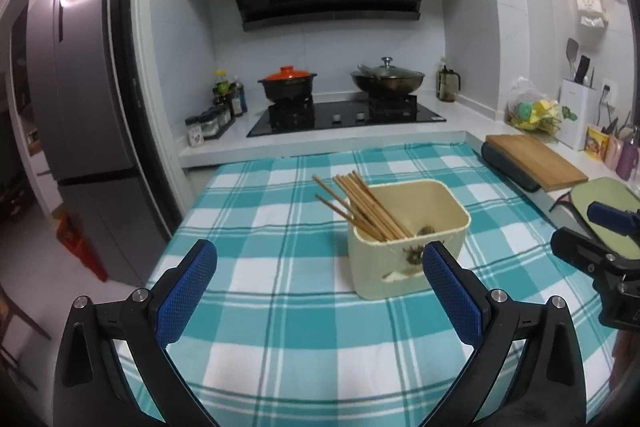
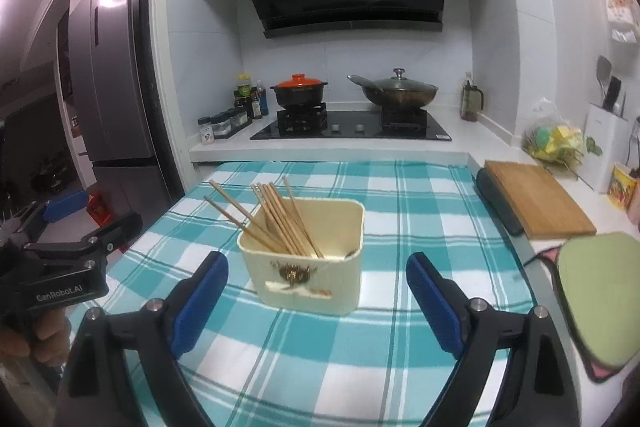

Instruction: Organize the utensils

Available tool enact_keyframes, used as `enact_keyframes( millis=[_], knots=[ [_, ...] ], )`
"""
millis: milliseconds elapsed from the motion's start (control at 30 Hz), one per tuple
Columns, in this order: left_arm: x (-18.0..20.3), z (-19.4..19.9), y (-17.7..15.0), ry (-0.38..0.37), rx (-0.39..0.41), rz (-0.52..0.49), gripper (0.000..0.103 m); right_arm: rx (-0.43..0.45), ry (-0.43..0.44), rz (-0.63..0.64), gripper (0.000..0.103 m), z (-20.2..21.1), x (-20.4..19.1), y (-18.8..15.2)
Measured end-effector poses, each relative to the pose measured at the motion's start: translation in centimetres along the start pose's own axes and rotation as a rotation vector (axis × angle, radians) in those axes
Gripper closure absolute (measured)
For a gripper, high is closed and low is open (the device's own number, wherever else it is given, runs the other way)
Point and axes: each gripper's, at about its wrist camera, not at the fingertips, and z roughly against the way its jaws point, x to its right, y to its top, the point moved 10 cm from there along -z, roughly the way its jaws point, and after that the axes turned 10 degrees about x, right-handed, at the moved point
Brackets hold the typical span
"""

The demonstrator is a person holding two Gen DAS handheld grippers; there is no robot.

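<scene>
A cream plastic holder (image 1: 404, 267) (image 2: 308, 271) stands on the teal checked cloth (image 1: 280, 227) (image 2: 420, 227). Several wooden chopsticks (image 1: 360, 205) (image 2: 280, 215) lean out of it toward the back left, and a metal spoon bowl (image 1: 426, 230) lies inside. My left gripper (image 1: 320, 259) is open in front of and left of the holder, nothing between its blue pads. My right gripper (image 2: 316, 267) is open too, its fingers standing either side of the holder but short of it. Each gripper shows at the edge of the other's view.
Behind the cloth is a hob with an orange-lidded pot (image 1: 287, 83) and a lidded wok (image 1: 387, 77). A wooden cutting board (image 1: 536, 161) and a green mat (image 2: 600, 299) lie at the right. A fridge (image 1: 80, 107) stands left, past the table edge.
</scene>
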Motion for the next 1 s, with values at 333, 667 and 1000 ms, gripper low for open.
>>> enact_keyframes(
  millis=[333,667,1000],
  knots=[
    [1.1,3.6,-3.6,-0.025,-0.11,0.026,0.0,0.008,-0.081,0.017,0.001,5.3,0.0,-1.1],
    [1.0,5.5,-3.8,-0.049,-0.134,0.046,0.0,-0.005,-0.078,0.033,0.0,6.6,-1.7,-1.7],
    [0.2,5.2,-3.7,-0.043,-0.147,0.084,0.0,-0.042,-0.109,0.058,0.0,6.7,-2.4,-2.5]
  ],
)
